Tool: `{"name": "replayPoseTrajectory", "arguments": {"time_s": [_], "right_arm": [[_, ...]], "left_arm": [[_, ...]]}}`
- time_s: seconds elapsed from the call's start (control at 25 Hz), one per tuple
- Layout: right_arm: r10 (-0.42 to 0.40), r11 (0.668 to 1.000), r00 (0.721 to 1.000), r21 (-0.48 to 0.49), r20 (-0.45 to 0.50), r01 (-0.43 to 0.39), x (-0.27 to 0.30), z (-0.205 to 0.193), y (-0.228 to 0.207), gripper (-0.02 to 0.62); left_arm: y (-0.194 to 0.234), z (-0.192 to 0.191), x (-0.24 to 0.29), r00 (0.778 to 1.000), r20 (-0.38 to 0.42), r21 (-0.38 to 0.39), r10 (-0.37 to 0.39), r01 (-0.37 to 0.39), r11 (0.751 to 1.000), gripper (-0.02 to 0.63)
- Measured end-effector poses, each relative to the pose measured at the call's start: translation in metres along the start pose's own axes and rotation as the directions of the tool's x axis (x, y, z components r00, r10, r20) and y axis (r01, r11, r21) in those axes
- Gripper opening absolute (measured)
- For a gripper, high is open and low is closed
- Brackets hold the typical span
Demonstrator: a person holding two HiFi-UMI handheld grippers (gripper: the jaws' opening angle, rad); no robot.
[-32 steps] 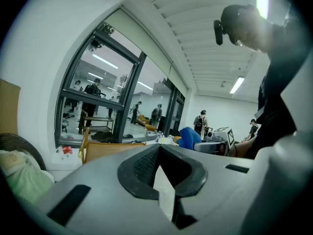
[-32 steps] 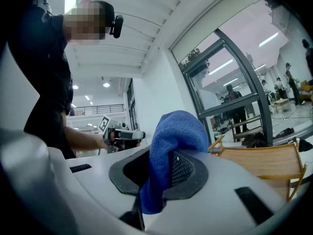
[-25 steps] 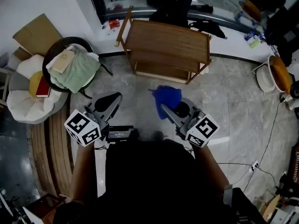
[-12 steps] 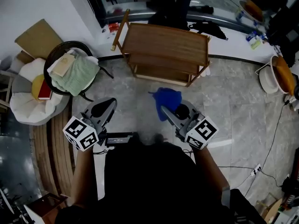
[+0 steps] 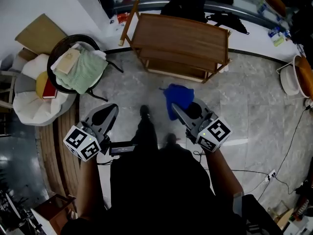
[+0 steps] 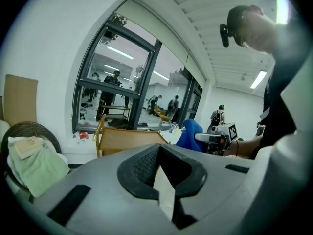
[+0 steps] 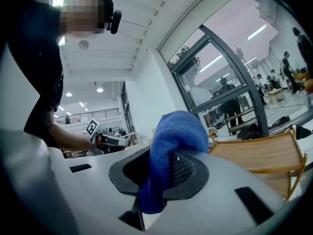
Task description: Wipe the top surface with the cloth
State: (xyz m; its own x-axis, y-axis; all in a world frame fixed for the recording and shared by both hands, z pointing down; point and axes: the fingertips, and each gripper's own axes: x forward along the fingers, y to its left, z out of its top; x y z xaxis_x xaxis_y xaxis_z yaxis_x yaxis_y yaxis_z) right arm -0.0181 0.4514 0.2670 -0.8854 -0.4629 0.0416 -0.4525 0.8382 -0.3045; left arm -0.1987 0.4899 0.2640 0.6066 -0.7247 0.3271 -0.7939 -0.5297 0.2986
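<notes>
Head view: right gripper (image 5: 182, 112) is clamped on the bunched blue cloth (image 5: 177, 96). Cloth's long axis runs along the jaws, pointing forward toward wooden shelf (image 5: 178, 33), short of it. Left gripper (image 5: 110, 110) jaws pressed together, empty.

The cloth (image 5: 179, 97) was blue and nubbly, bunched into a soft lump and pinched between the jaws of the right gripper (image 5: 176, 110) (one fold drooped over the tip). It hung above the floor, well short of the front edge of the wooden shelf unit (image 5: 180, 33), whose brown top sat level.
</notes>
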Motion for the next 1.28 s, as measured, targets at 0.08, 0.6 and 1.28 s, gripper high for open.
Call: {"name": "replayPoseTrajectory", "arguments": {"time_s": [0.08,0.6,1.28], "right_arm": [[0.002,1.0,1.0,-0.013,-0.008,-0.002,0.018,0.001,-0.01,0.072],[-0.055,0.997,0.991,-0.068,-0.122,0.047,0.183,0.023,-0.096,0.072],[-0.169,0.982,0.974,-0.107,-0.148,0.154,0.303,0.068,-0.164,0.072]], "left_arm": [[0.019,0.0,0.008,1.0,-0.001,-0.011,-0.004,0.004,1.0,0.009],[0.195,0.059,0.082,0.997,0.011,-0.066,-0.075,0.076,0.995,0.009],[0.314,0.119,0.156,0.969,-0.017,-0.066,-0.245,0.243,0.968,0.009]]}}
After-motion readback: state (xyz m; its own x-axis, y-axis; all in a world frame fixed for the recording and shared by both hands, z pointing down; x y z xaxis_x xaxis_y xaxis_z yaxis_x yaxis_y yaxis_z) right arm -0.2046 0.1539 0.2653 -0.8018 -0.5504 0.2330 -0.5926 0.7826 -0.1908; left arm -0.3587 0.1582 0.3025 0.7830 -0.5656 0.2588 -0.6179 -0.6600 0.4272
